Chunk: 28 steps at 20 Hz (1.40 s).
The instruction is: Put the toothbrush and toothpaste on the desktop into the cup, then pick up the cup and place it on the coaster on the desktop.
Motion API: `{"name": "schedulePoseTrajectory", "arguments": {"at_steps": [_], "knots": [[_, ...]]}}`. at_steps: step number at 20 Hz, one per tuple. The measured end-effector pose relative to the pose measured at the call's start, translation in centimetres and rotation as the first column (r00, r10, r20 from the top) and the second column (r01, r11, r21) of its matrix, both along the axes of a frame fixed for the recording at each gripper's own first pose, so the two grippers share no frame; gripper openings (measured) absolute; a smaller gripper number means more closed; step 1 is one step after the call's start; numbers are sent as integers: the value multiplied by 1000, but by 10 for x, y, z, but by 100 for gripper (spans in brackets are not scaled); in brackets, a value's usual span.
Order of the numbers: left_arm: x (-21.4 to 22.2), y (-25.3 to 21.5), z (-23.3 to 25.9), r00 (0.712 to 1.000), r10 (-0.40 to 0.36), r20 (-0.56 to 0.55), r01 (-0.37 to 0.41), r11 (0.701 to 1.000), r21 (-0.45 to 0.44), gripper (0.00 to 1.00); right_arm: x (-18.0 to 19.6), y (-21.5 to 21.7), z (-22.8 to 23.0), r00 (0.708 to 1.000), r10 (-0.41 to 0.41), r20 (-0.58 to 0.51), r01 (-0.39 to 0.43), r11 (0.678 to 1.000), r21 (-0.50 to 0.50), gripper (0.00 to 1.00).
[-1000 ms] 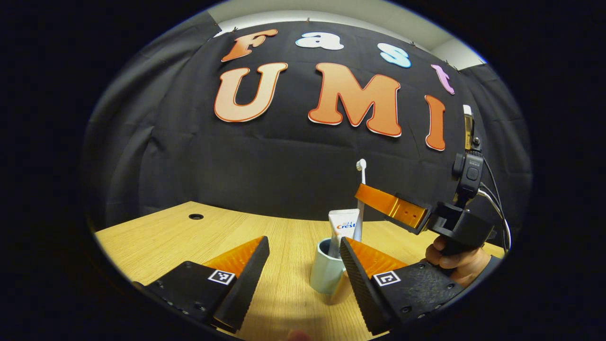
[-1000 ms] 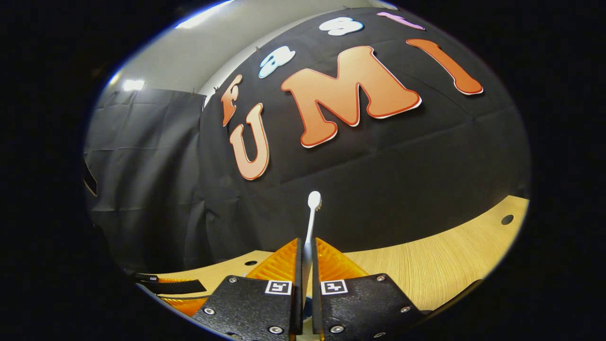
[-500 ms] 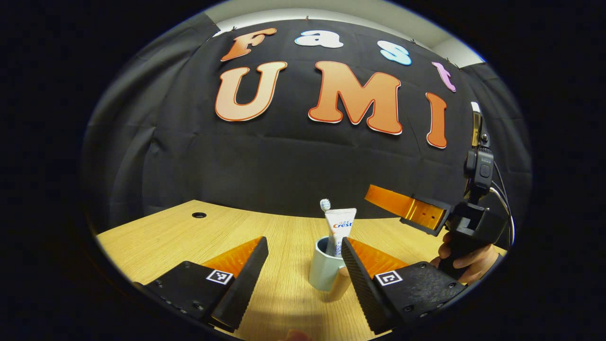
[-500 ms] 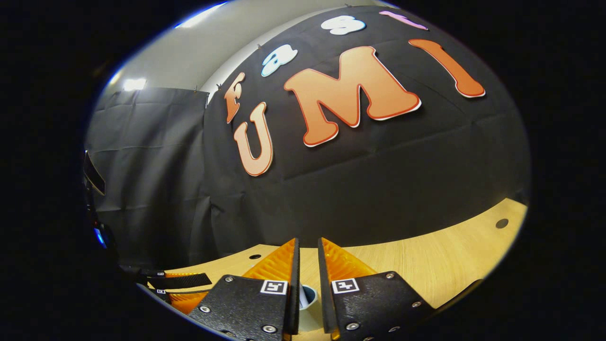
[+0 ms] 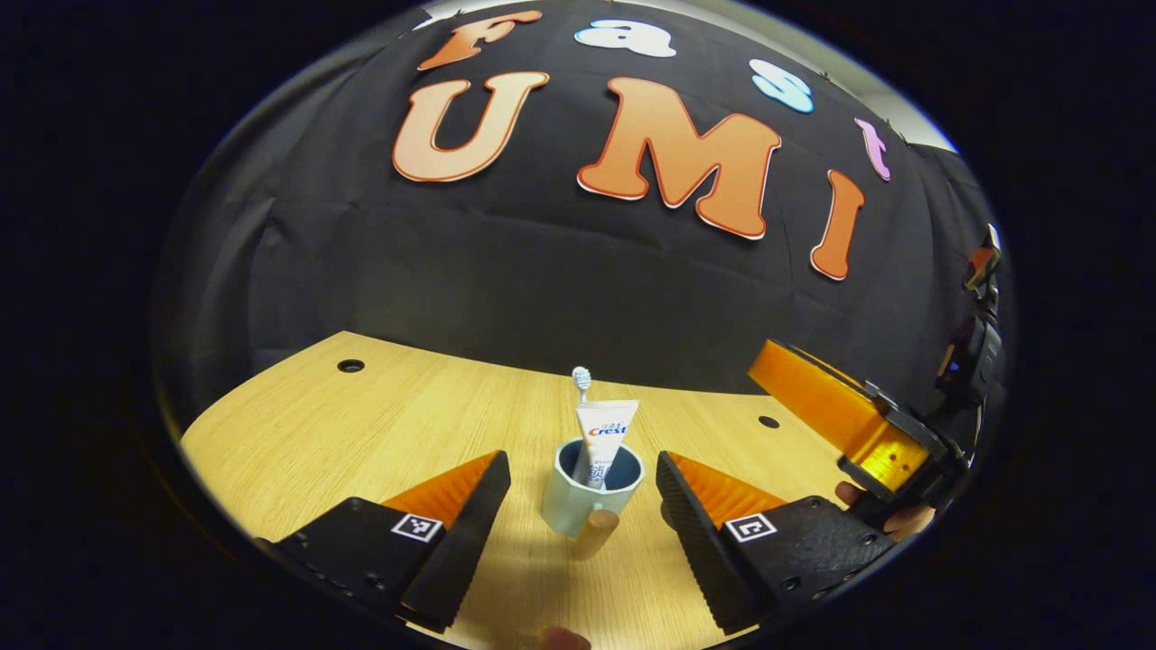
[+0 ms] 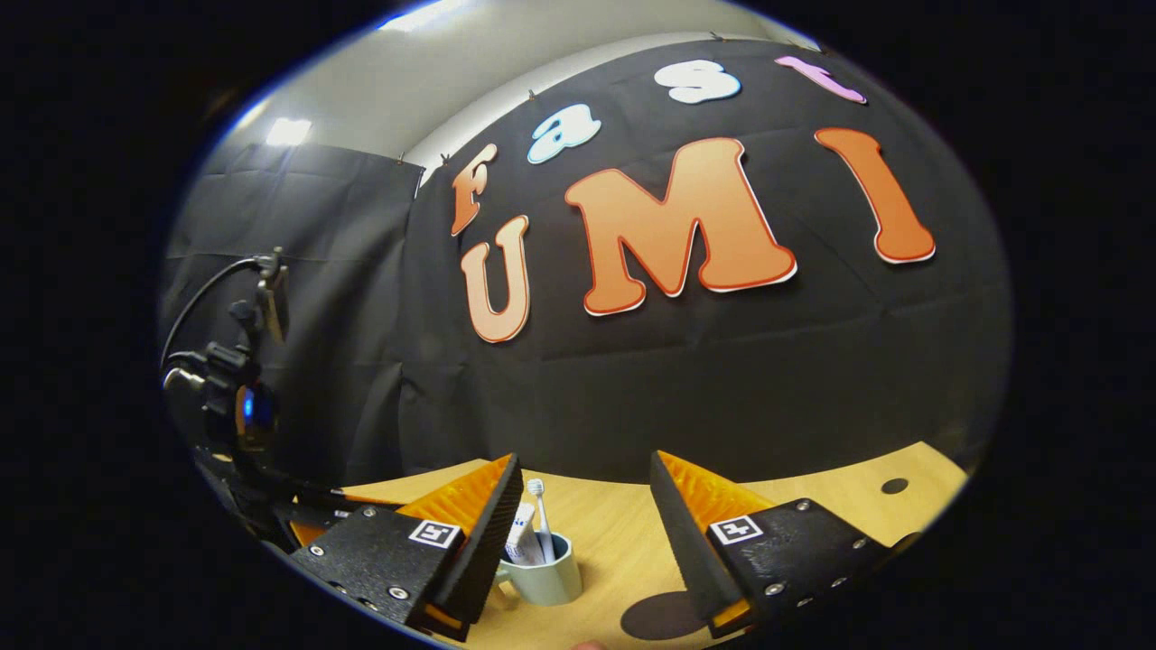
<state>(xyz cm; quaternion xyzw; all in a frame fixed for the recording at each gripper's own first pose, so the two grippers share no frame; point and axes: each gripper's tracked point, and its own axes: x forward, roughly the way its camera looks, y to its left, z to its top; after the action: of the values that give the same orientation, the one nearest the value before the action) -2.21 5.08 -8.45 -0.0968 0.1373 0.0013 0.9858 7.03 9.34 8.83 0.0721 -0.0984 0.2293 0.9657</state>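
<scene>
A light wooden desktop (image 5: 379, 424) with small round holes (image 5: 350, 366) fills the lower part of both views. Behind it hangs a black cloth wall (image 5: 506, 262). In the upper left of the right gripper view, a pale ceiling (image 6: 470, 54) carries a bright lamp (image 6: 287, 131).

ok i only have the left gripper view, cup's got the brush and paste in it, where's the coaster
observer: In the right gripper view the coaster is a dark round disc lying on the desktop, to the right of the cup in that view.
operator: touching the cup
observer: No, bare wood shows between them. One finger of the right claw hides part of the coaster's edge.
operator: is that claw open
observer: Yes, its own view shows its fingers wide apart, with nothing between them.
</scene>
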Motion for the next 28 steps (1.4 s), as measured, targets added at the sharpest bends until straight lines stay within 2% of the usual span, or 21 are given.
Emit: {"name": "schedulePoseTrajectory", "arguments": {"at_steps": [4, 7, 10, 12, 17, 18, 22, 25, 26, 28], "knots": [[13, -12, -7, 987, -66, -147, 71, 997, 26, 98, -20, -33, 6, 998, -51, 35, 52, 998, -22, 89], [18, -22, -14, 953, -119, -278, 131, 991, 26, 98, -30, -53, 5, 996, -81, 32, 82, 996, -42, 89], [21, -26, -25, 916, -119, -382, 158, 985, 71, 98, -40, -70, 6, 994, -103, 44, 106, 993, -59, 89], [20, -32, -35, 887, -129, -444, 178, 981, 71, 97, -46, -76, 7, 993, -104, 55, 108, 992, -67, 89], [29, -28, -71, 808, -93, -582, 175, 981, 85, 97, -57, -86, 8, 992, -109, 68, 115, 990, -84, 89], [32, -30, -78, 793, -87, -603, 174, 981, 88, 100, -59, -87, 8, 992, -109, 68, 115, 990, -85, 89], [33, -31, -88, 730, -75, -680, 184, 979, 88, 98, -62, -97, -1, 991, -125, 58, 130, 987, -96, 89], [38, -27, -94, 694, -44, -718, 181, 977, 114, 96, -62, -103, -10, 990, -138, 34, 141, 985, -98, 89], [40, -27, -94, 684, -41, -728, 180, 977, 115, 100, -62, -104, -11, 990, -140, 28, 142, 985, -94, 89], [46, -26, -98, 665, -28, -747, 169, 979, 114, 75, -61, -108, -15, 989, -147, 16, 148, 985, -85, 89]]}}
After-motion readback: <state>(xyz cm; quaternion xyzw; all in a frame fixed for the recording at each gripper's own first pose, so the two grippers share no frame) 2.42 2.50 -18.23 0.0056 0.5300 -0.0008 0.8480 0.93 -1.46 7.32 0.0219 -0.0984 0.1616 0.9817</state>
